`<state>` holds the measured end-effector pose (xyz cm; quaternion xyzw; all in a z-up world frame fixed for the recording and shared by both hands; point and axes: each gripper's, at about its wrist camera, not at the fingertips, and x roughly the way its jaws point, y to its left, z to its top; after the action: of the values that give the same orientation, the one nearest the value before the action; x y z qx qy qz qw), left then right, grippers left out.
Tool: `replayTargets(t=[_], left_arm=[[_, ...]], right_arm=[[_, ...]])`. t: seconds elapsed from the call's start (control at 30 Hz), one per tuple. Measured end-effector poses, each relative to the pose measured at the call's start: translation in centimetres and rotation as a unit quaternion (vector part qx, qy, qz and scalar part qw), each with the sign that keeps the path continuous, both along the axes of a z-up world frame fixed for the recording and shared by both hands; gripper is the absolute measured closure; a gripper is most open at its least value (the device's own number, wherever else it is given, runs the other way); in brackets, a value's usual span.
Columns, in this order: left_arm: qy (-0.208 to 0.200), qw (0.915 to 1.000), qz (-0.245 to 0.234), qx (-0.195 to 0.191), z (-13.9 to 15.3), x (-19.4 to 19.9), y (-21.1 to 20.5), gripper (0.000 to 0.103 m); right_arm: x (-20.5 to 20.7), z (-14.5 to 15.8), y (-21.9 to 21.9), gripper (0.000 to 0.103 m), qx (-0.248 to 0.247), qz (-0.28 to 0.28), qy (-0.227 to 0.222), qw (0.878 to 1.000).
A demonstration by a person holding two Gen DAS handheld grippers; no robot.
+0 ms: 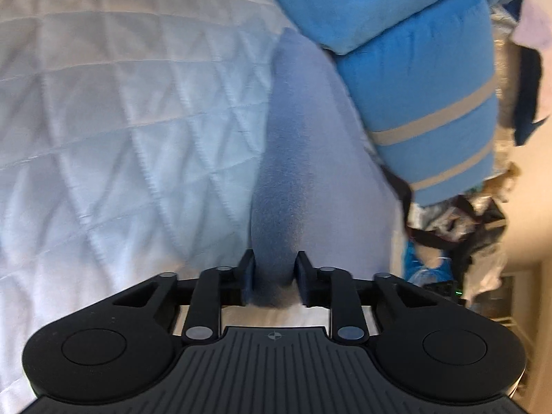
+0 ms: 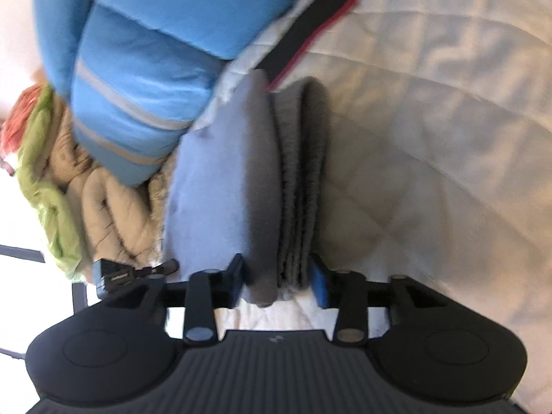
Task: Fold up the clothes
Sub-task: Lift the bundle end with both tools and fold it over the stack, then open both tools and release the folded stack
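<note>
A pale lavender fleece garment (image 1: 286,138) lies on a white quilted bedspread (image 1: 103,103). A raised fold of it runs straight away from my left gripper (image 1: 276,270), which is shut on that fold with both pads pressed against the fabric. In the right wrist view the same garment (image 2: 207,189) shows as several stacked grey-lavender layers standing on edge. My right gripper (image 2: 277,277) is shut on this thick stack, and the layers fill the whole gap between the pads.
A bright blue folded bundle with beige stripes (image 1: 414,79) (image 2: 145,79) lies just beyond the garment. A beige quilted item (image 2: 103,207), a green cloth (image 2: 45,179) and a black red-edged strap (image 2: 303,31) are nearby. Clutter (image 1: 465,224) sits past the bed's edge.
</note>
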<state>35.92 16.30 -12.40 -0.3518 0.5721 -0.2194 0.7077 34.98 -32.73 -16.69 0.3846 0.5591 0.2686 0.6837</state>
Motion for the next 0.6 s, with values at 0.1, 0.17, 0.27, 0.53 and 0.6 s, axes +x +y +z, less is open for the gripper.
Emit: replayTargets(t=[0.1,0.17,0.27,0.53,0.6], left_arm=[[-0.021,0.9995,0.007,0.022,1.1,-1.8,0.4,0.049],[-0.036,0.9986,0.011,0.036,1.8,-3.1,0.7,0.035],[-0.078,0.9940,0.023,0.072,3.5,-5.4,0.5,0.018],[-0.217,0.9499,-0.012,0.225,6.1,-12.9,-3.8,0.015],[-0.233,0.9406,-0.007,0.247,5.8,-14.4,-4.5,0.015]], right_arm=[[-1.5,0.8,-0.3,0.016,-0.021,-0.003,-0.017,1.000],[-2.6,1.7,-0.2,0.010,-0.039,-0.002,-0.035,0.999],[-4.8,3.2,0.4,0.000,-0.086,-0.006,-0.076,0.993],[-11.9,6.9,3.6,0.000,-0.231,-0.007,-0.224,0.947],[-13.5,7.3,4.7,0.000,-0.263,-0.009,-0.254,0.931]])
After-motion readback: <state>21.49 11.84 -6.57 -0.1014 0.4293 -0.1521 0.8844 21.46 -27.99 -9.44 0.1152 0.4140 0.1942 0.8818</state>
